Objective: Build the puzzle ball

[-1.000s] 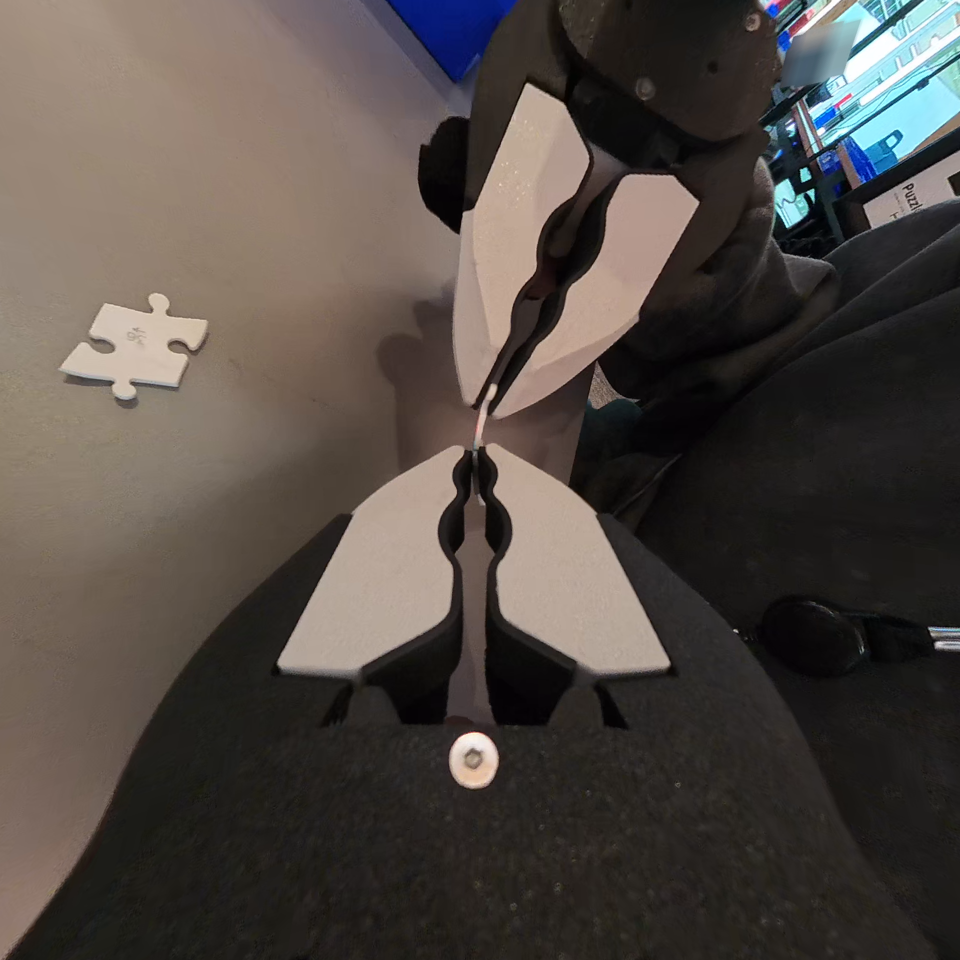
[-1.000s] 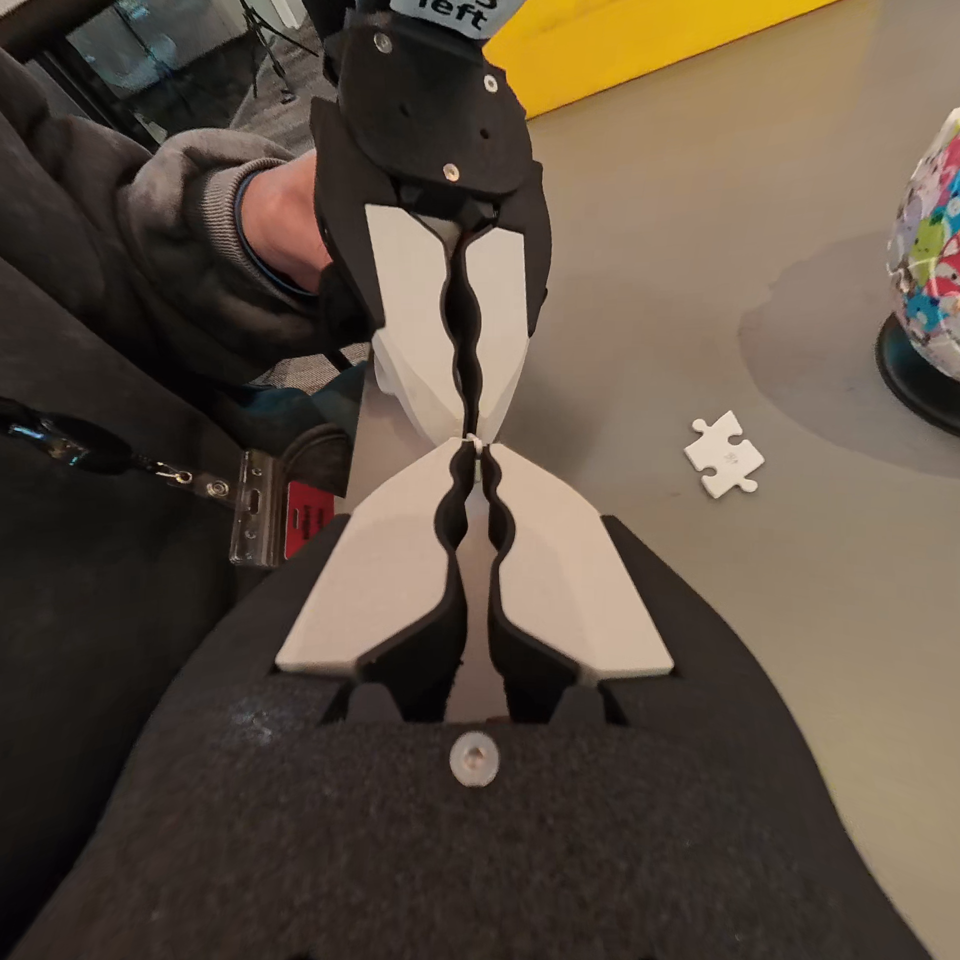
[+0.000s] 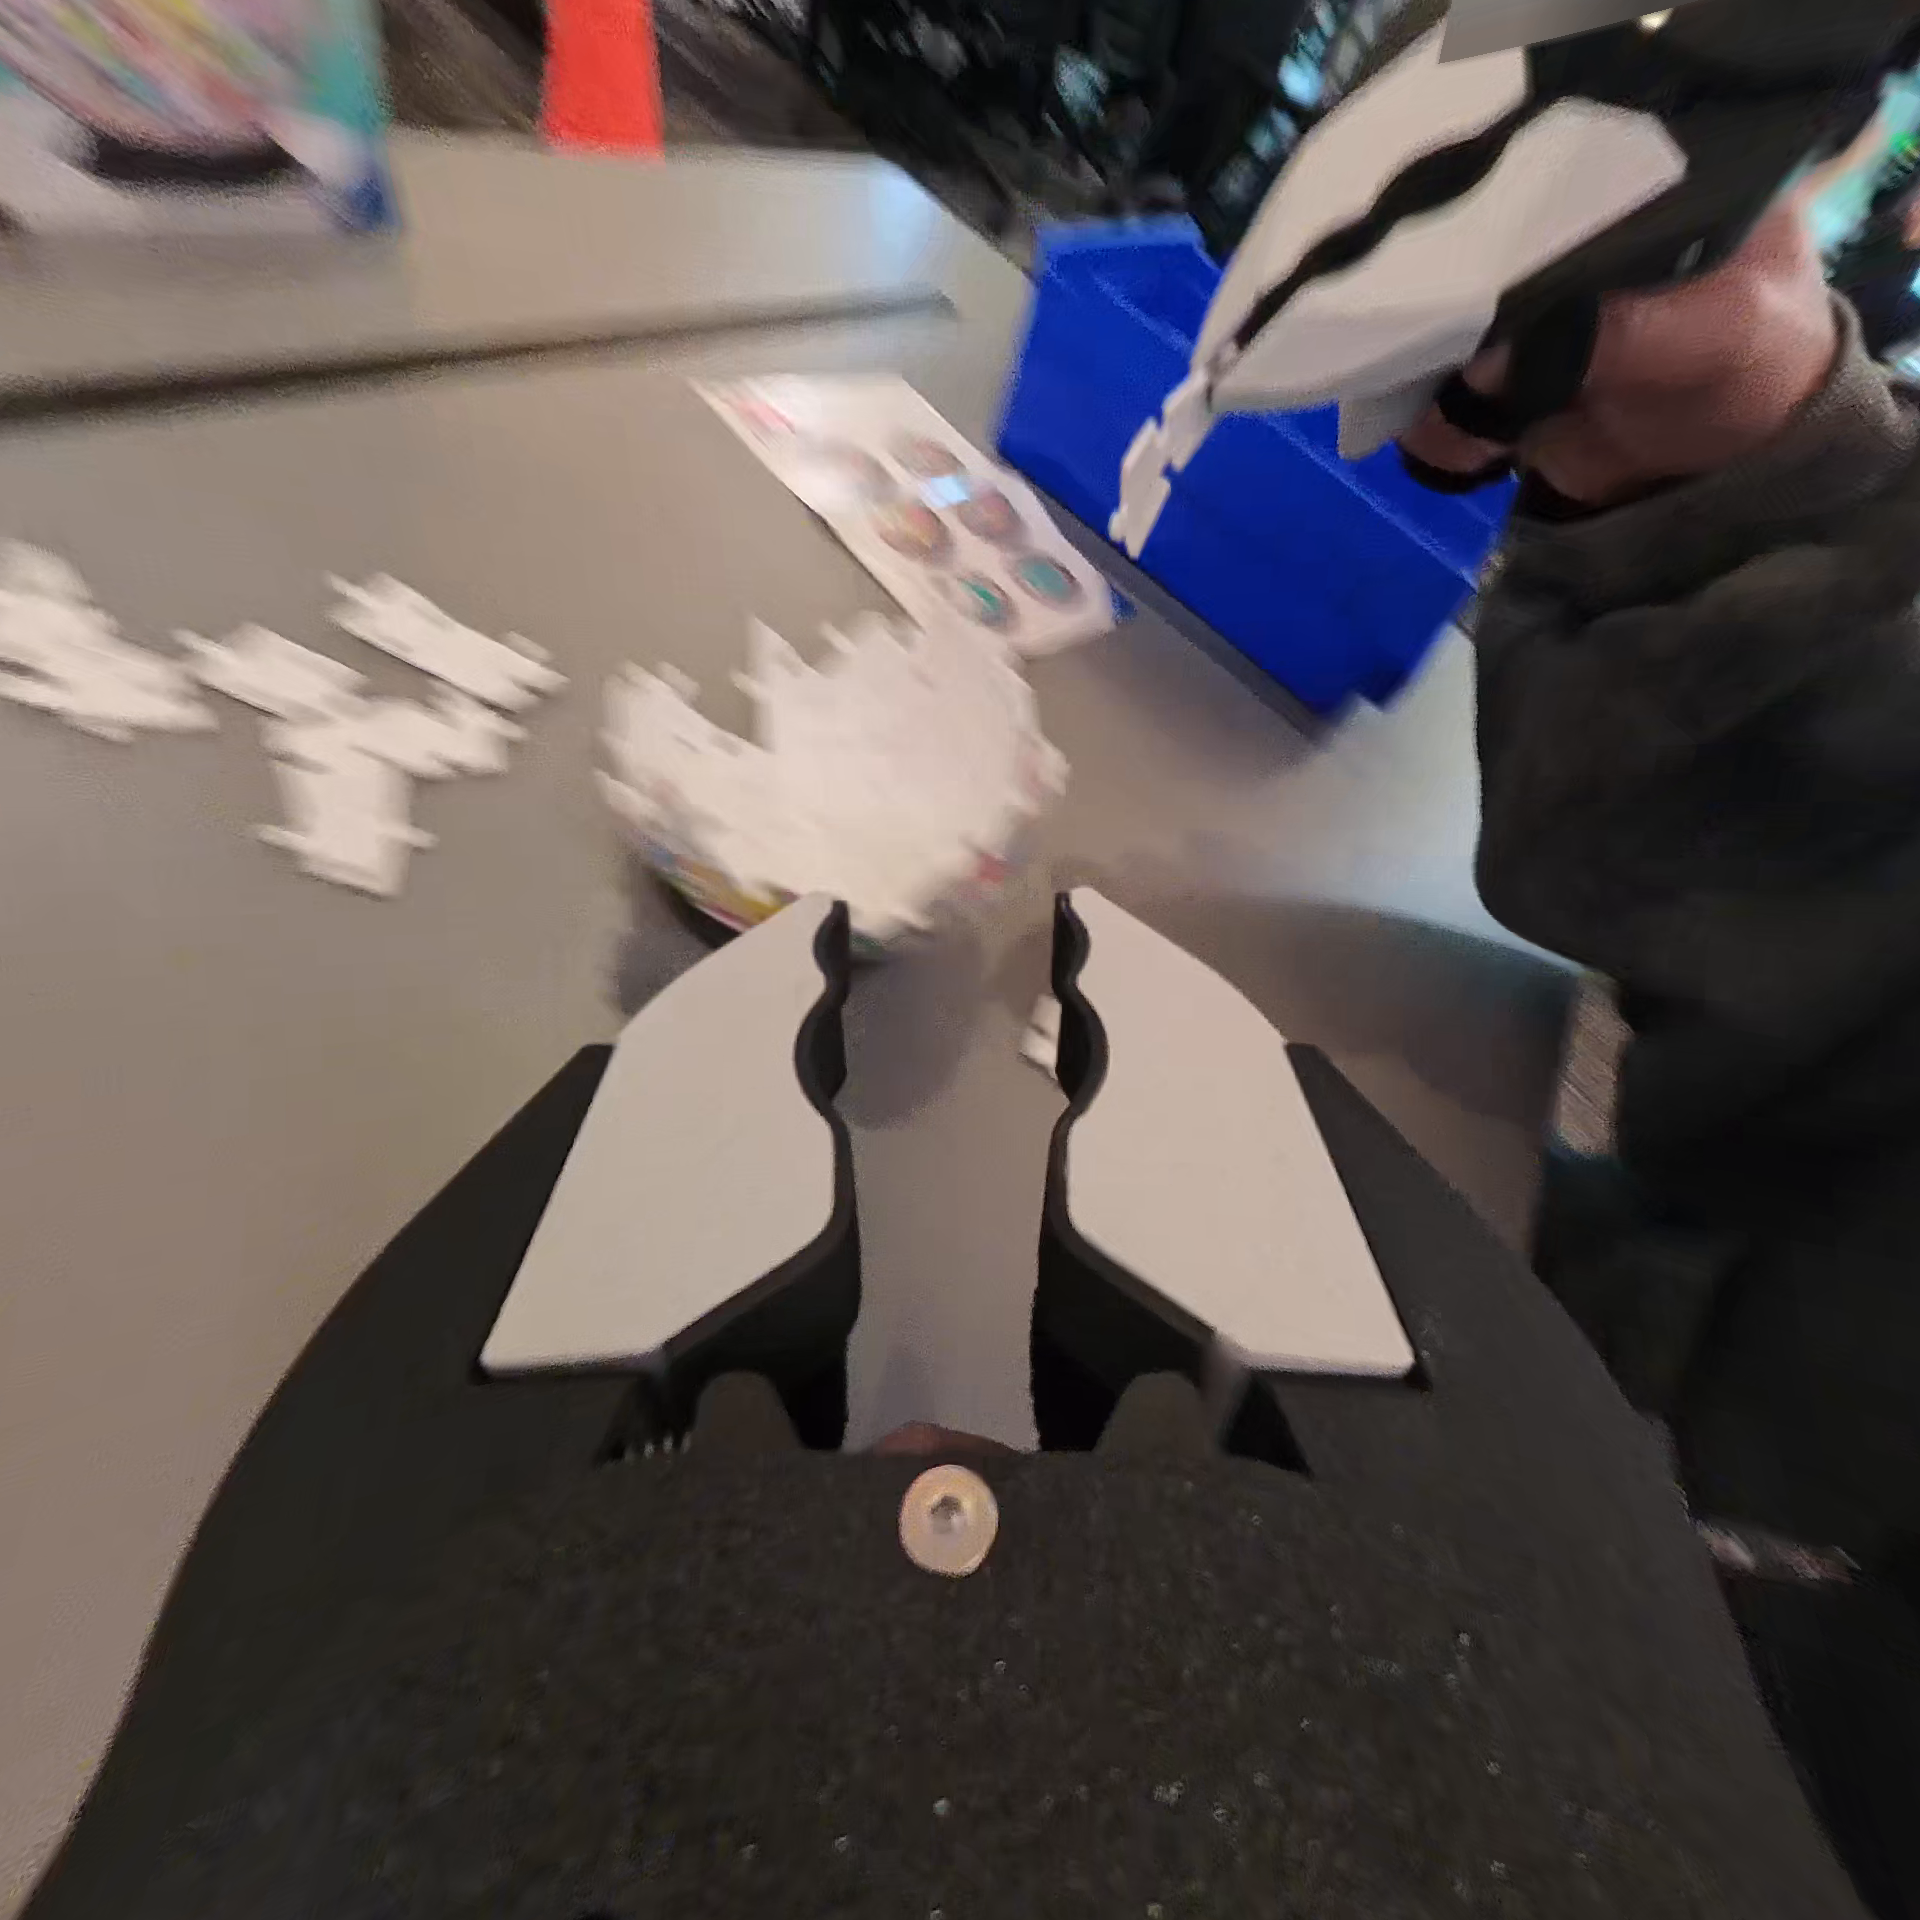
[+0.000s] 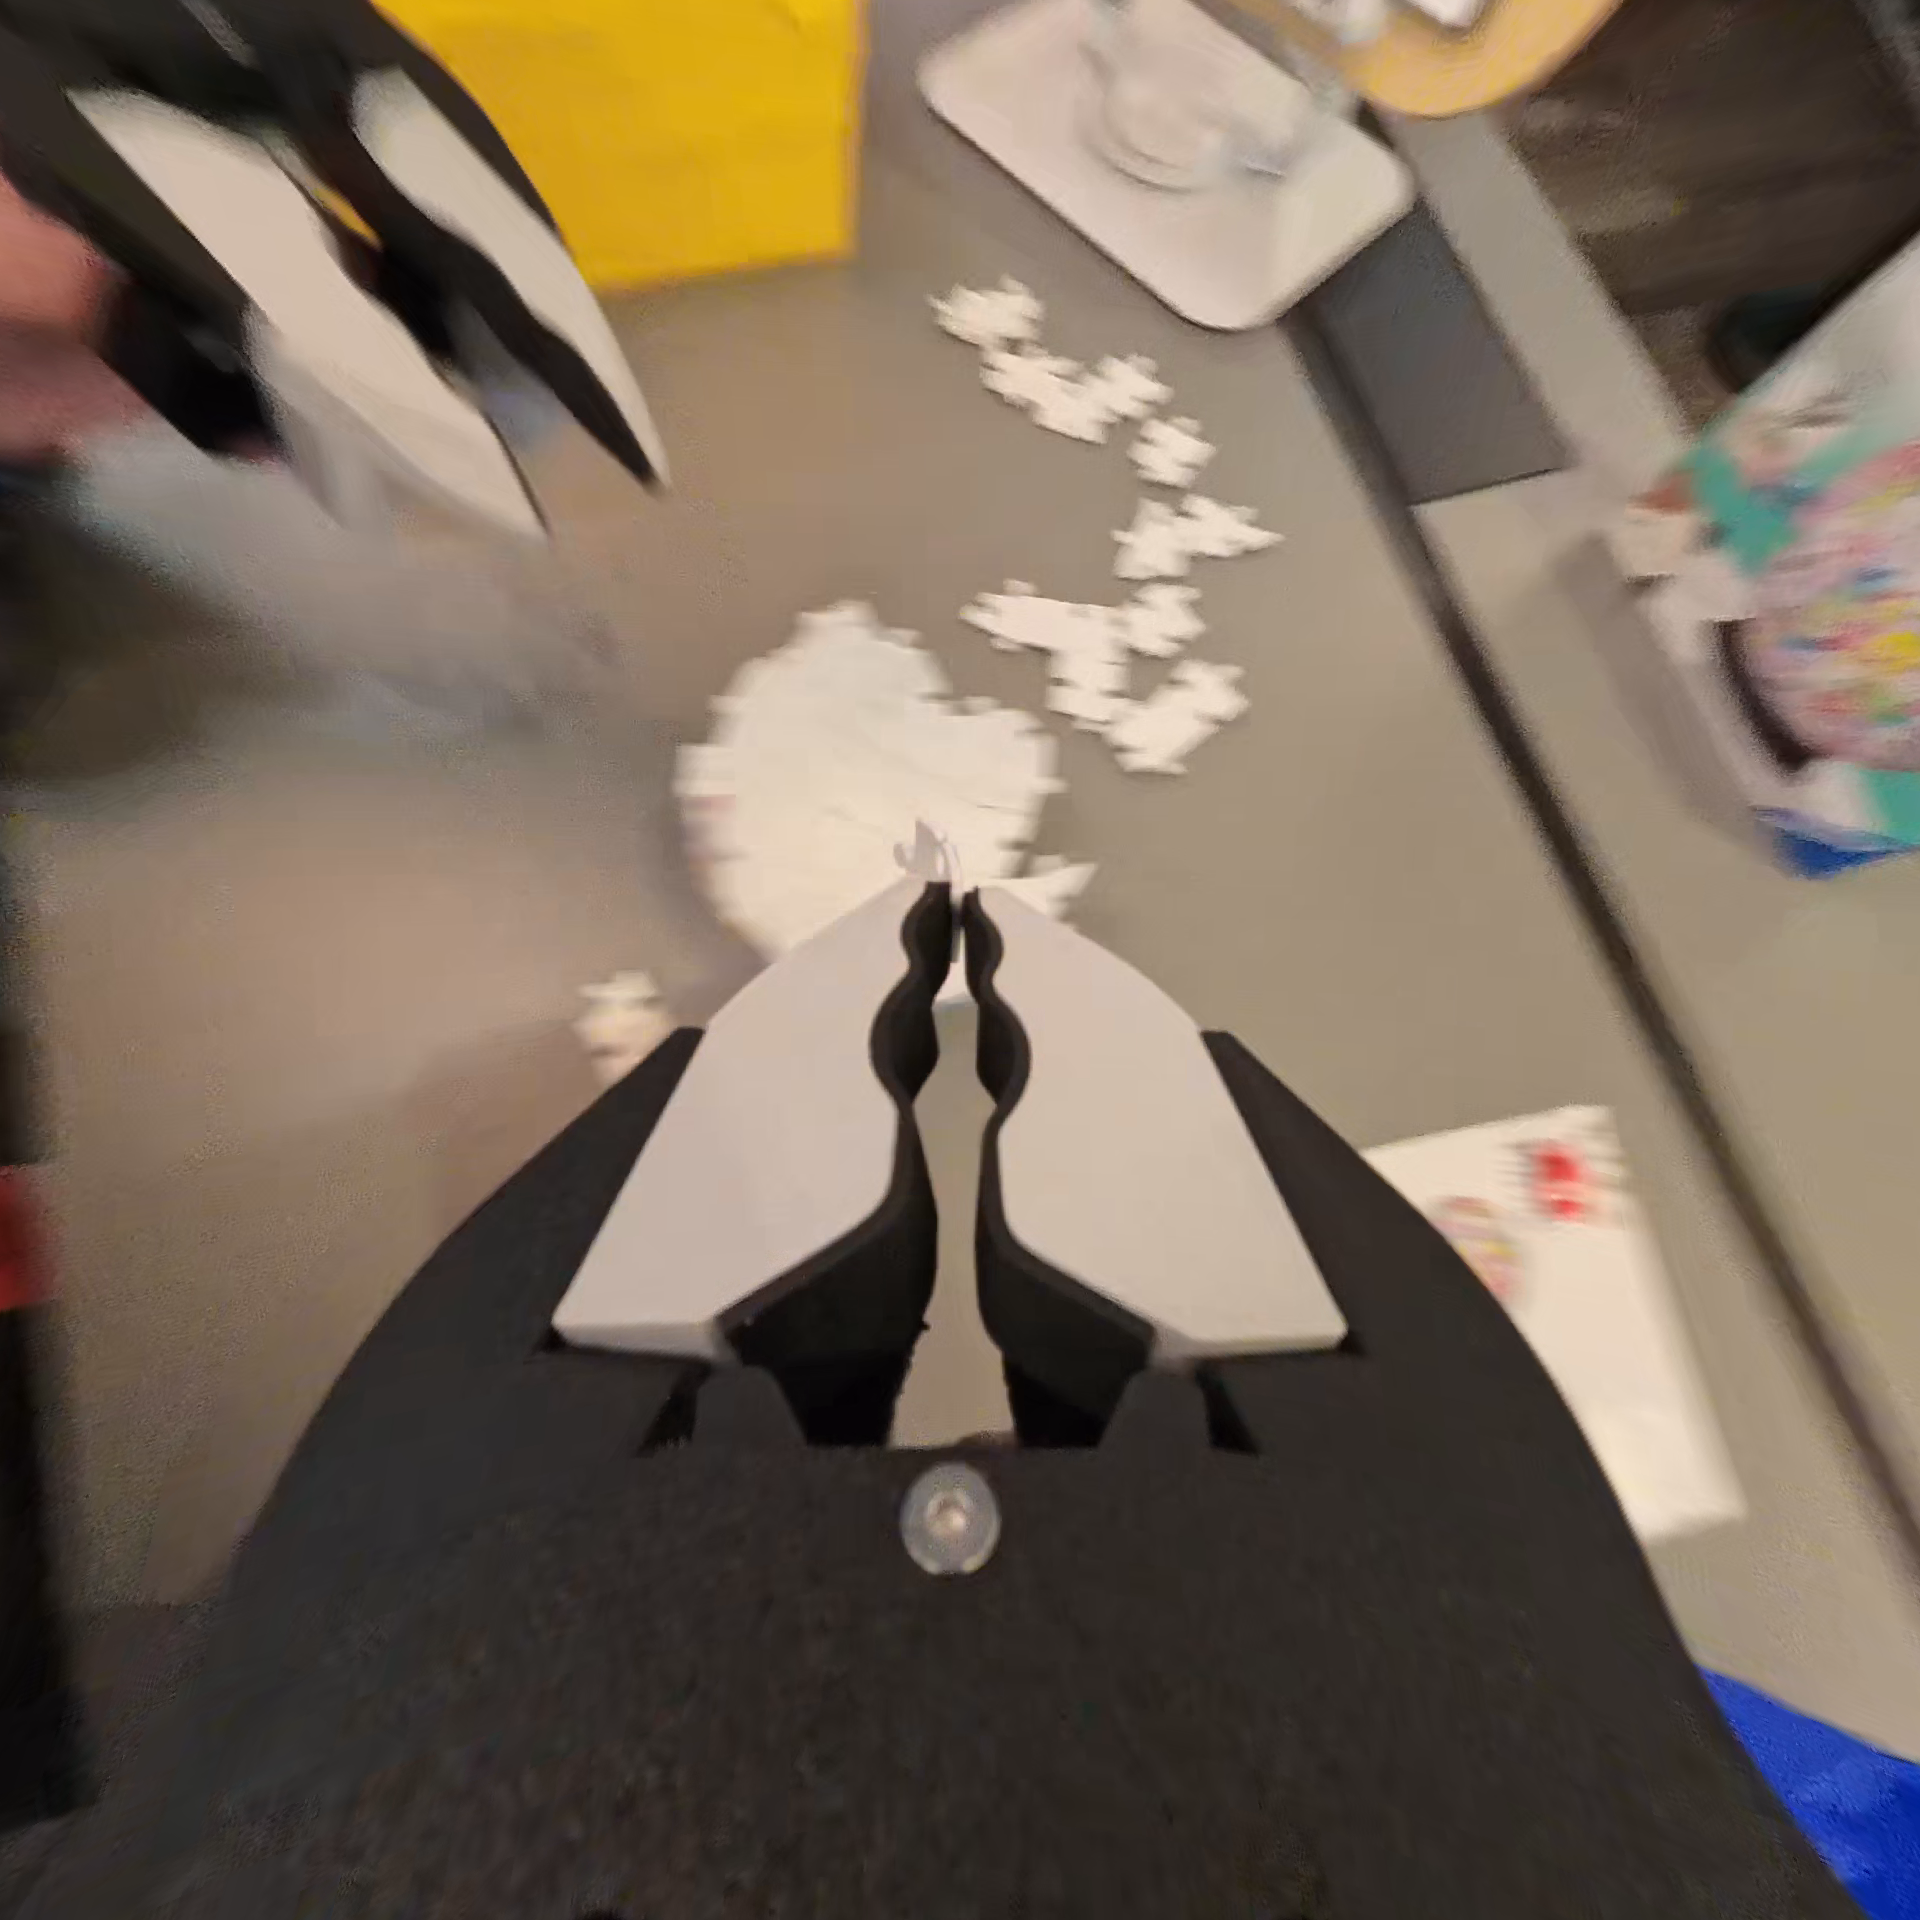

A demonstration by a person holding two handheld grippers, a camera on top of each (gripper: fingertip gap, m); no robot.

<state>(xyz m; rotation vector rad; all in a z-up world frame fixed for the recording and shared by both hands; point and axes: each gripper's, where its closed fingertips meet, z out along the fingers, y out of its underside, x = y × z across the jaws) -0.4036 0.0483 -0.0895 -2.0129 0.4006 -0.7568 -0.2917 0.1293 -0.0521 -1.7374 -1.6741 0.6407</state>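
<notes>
Carrying a white puzzle piece (image 3: 1151, 473) clenched at its tips, the right gripper (image 4: 954, 899) heads for the half-built ball (image 4: 868, 753) just ahead (blurred); the left gripper (image 3: 943, 920), jaws spread empty, must likely steady that shell.

Count, both views blurred.
Grippers: 2. Left gripper (image 3: 945, 925), lower centre of its own view; right gripper (image 4: 958, 902), lower centre of its own.
Partly built puzzle ball (image 4: 862, 758): 1, centre frame.
Held puzzle piece (image 3: 1153, 483): 1, upper right of the left view.
Single piece (image 4: 621, 1016) near the ball, left of centre: 1.
Loose pieces (image 4: 1132, 582), upper right of centre: several, exact number not readable.
Blue bin (image 3: 1247, 488): 1.
Yellow box (image 4: 665, 125): 1.
White tray (image 4: 1174, 156): 1.
Printed sheet (image 3: 935, 509): 1.
</notes>
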